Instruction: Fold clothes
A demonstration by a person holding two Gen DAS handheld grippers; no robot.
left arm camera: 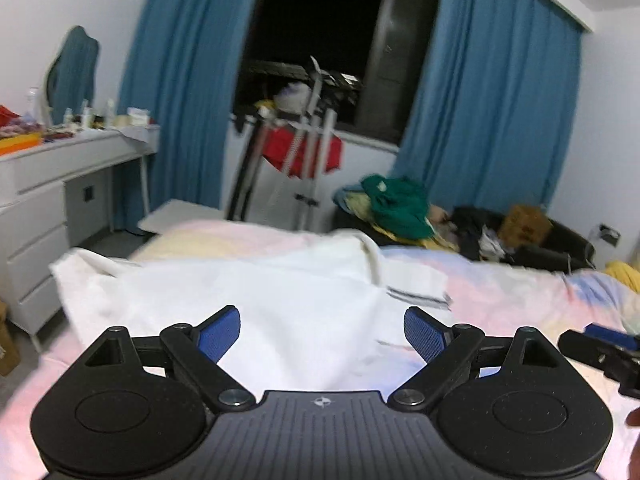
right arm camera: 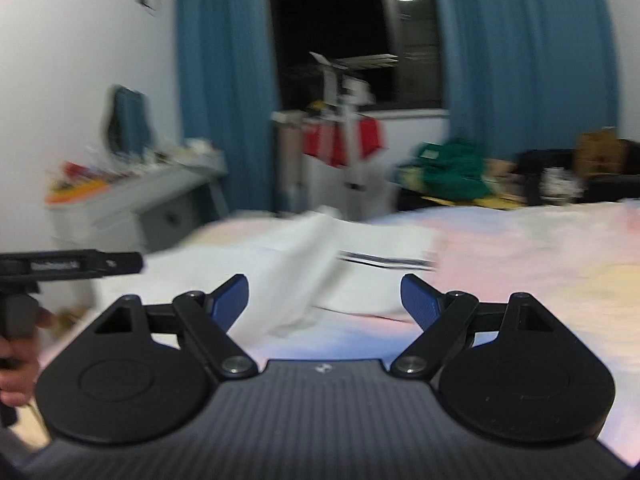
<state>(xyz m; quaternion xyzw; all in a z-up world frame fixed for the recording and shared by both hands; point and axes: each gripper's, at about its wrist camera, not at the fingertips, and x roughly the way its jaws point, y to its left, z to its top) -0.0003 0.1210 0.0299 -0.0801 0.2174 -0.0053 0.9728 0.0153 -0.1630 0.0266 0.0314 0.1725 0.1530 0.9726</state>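
While both grippers are hovering above the bed (left arm camera: 520, 300), the white garment (left arm camera: 224, 300) is lying spread on the pastel sheet ahead of them, touching neither. From the left wrist view, the left gripper (left arm camera: 322, 334) is holding its blue pads (left arm camera: 220, 336) wide apart with nothing between them; the cloth is sitting beyond and below the fingertips, filling the gap only as background. The right gripper (right arm camera: 324, 300) is likewise standing wide open and gripping nothing, with the garment (right arm camera: 280, 264) lying ahead and slightly to its left. Each gripper is showing at the edge of the other's view, the two side by side.

The garment is looking partly folded: one broad white panel is lying flat, a raised fold is running across its far side, and a ribbed edge with dark stripes (left arm camera: 420, 298) is showing on its right. Motion blur is softening the right wrist view, so finer creases there are staying unclear.
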